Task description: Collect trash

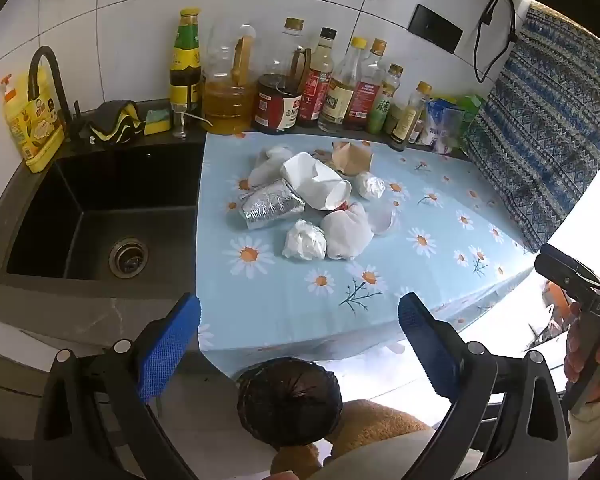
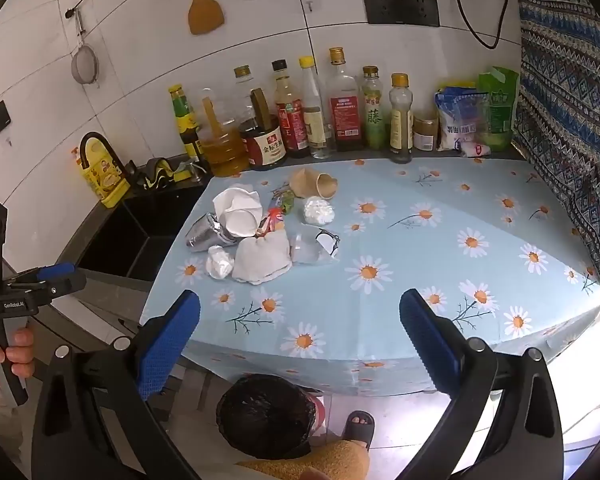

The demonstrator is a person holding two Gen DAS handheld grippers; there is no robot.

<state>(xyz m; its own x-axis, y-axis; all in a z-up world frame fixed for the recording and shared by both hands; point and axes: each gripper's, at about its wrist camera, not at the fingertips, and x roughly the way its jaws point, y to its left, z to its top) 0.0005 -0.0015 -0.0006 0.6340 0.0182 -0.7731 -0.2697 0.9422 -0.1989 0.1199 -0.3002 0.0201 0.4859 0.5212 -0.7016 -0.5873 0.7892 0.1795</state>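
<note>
Both grippers hang back at the front edge of the bench, and both are spread wide with nothing between the blue pads. The left gripper points over the daisy cloth toward the trash pile, and the right gripper faces the same heap from its own side. The pile sits near the middle of the cloth, toward the sink: a white paper cup on top, a foil cup on the sink side, crumpled tissue wads at the front, and a brown paper cup behind. The bin, lined in black, waits on the floor below the bench edge. My call: take the nearest loose wad first, pinch lightly, and leave the stacked cups undisturbed. Sauce bottles line the tiled wall behind the pile.
</note>
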